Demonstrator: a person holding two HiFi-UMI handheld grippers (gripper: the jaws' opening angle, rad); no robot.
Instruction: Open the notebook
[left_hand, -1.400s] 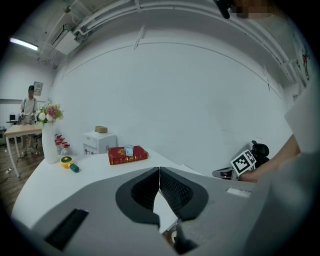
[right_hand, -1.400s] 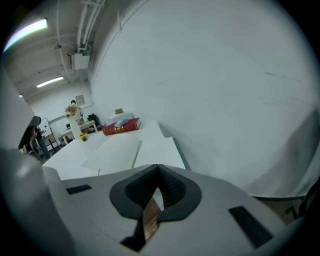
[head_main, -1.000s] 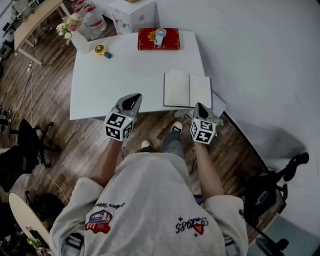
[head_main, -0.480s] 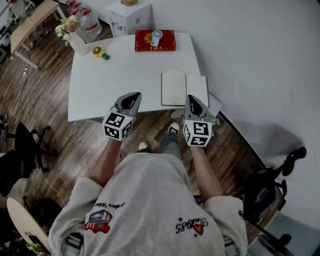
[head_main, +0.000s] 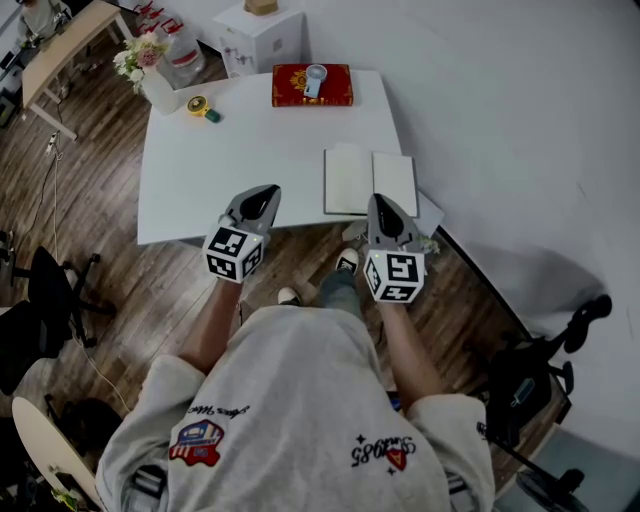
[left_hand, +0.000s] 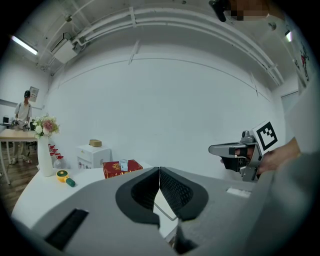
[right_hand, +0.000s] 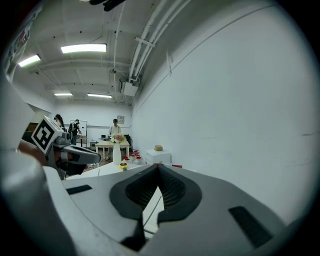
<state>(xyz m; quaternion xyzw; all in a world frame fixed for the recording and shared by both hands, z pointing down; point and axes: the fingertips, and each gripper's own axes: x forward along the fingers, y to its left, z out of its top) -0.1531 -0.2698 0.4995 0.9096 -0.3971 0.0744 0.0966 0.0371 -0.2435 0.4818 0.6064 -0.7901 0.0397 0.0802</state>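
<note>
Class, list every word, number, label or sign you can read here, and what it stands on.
Nothing reads clearly.
sweatshirt prints: upside-down script, too small.
red box: gold emblem, too small.
marker cubes: square patterns, no words.
notebook: no writing legible.

Right tool (head_main: 384, 203) has risen, closer to the head camera, its tip overlapping the notebook's (head_main: 370, 182) near edge.
</note>
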